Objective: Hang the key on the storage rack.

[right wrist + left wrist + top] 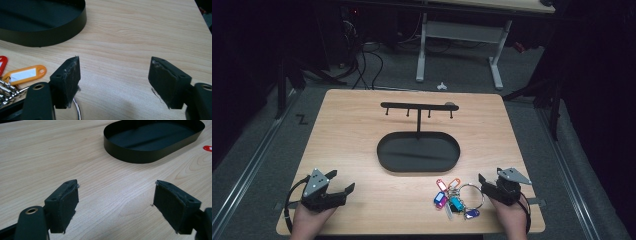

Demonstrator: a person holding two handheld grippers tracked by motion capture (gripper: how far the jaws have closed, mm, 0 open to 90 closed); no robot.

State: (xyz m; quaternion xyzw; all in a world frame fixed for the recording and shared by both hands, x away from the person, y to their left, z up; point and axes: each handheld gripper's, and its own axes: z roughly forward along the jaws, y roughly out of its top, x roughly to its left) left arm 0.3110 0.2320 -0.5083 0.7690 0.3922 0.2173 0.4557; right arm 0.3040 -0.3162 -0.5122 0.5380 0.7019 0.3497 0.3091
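Resting at the near corners, the left gripper (339,183) and right gripper (483,183) both gape wide, empty. The key bunch (454,198) lies just left of the right one, near the hook stand (418,106) and tray (384,160), probably awaiting hanging.

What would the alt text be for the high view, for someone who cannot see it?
A person's two hands rest open tools, the left tool and the right tool, on a wooden table. A bunch of keys with coloured tags lies beside the right one. Beyond them stands a black oval tray with a hook rack.
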